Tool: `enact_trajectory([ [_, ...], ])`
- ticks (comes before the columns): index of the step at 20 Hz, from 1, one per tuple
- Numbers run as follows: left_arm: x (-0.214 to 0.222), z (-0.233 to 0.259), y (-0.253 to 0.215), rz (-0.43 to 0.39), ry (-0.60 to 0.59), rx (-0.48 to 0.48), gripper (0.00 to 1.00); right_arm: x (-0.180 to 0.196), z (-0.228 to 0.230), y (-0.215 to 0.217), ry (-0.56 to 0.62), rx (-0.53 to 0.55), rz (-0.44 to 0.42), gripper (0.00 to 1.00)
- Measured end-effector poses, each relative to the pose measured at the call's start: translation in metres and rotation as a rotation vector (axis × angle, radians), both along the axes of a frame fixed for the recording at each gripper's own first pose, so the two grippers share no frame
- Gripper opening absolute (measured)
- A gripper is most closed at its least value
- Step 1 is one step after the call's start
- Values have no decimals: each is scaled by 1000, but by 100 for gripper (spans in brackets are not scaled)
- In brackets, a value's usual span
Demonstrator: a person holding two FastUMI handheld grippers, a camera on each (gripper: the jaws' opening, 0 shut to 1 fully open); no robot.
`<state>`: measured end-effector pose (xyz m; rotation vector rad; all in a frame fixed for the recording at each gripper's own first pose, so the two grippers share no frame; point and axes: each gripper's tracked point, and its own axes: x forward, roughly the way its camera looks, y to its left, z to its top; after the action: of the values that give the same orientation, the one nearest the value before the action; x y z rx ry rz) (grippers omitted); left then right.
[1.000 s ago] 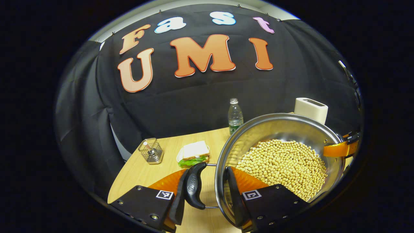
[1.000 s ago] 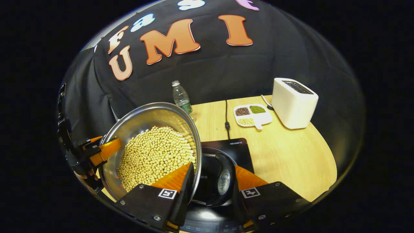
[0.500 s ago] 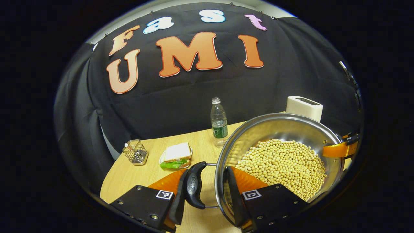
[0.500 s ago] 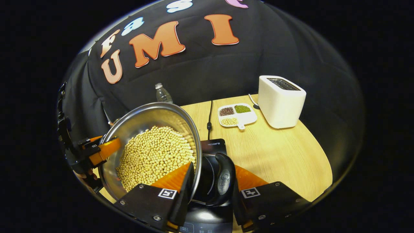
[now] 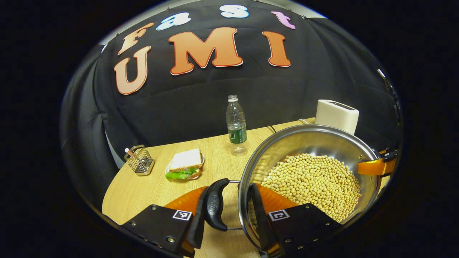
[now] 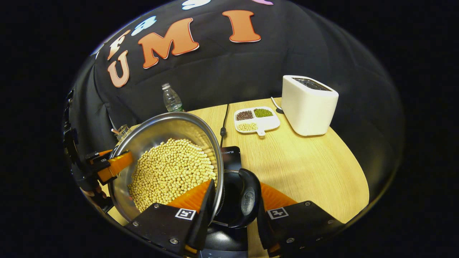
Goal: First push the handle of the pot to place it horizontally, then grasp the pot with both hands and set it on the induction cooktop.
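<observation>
With the pot (image 5: 312, 172) carried along, more worktop (image 5: 150, 186) shows beyond the left claw (image 5: 229, 211); the induction cooktop (image 6: 229, 157) has slid beneath the right claw (image 6: 233, 211).

Left claw (image 5: 235, 211) clamped on pot (image 5: 304, 143), one finger behind the black handle (image 5: 214, 205), the other inside the wall on the beans (image 5: 312, 181). Beyond pot: bottle (image 5: 236, 125), toaster (image 5: 336, 114). Left of pot on counter (image 5: 143, 186): sandwich (image 5: 184, 165), wire basket (image 5: 139, 159). Another claw (image 5: 376, 165) at pot's far rim.

On the table (image 6: 308, 165), the divided dish (image 6: 256, 120) lay left of the toaster (image 6: 308, 104); the sandwich (image 5: 184, 165) sat between the wire holder (image 5: 139, 160) and the bottle (image 5: 236, 125).
</observation>
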<state>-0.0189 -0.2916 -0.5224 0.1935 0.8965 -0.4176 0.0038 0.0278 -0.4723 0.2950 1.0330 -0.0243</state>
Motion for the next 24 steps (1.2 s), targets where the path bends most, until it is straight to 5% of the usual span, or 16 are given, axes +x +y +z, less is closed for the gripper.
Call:
enact_trajectory([
  [21,4,-26,-5,8,16,-8,62,15,-10,-8,21,5,-84,60],
  [24,6,-28,-6,24,7,4,70,16,-11,-4,24,-4,-58,66],
])
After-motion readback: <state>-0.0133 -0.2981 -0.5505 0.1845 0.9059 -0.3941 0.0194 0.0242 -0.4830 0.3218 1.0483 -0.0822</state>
